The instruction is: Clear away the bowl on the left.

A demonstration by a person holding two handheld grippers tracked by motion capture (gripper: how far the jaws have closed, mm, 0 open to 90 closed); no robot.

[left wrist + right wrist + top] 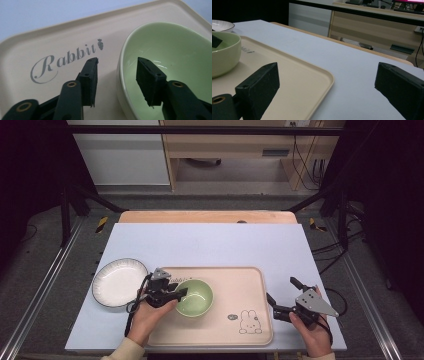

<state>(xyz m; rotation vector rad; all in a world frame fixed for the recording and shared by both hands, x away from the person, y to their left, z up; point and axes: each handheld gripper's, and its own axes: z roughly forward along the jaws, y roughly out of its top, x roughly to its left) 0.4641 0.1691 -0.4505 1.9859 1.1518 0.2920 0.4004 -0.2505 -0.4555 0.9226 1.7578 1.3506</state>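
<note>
Fingers of our left gripper [117,72] stand partly apart astride the near wall of the green bowl [170,50], one outside and one inside, with a gap on each side, so we grip nothing. Our right gripper [327,82] hangs wide open and empty over the right edge of the tray [317,72]. Green bowl sits upright on the left half of the tray, near the "Rabbit" lettering [63,58]. White plate [119,282] lies on the bench [210,245] just left of the tray. We judge the bowl is placed and let go; the plate looks like what is left to move
</note>
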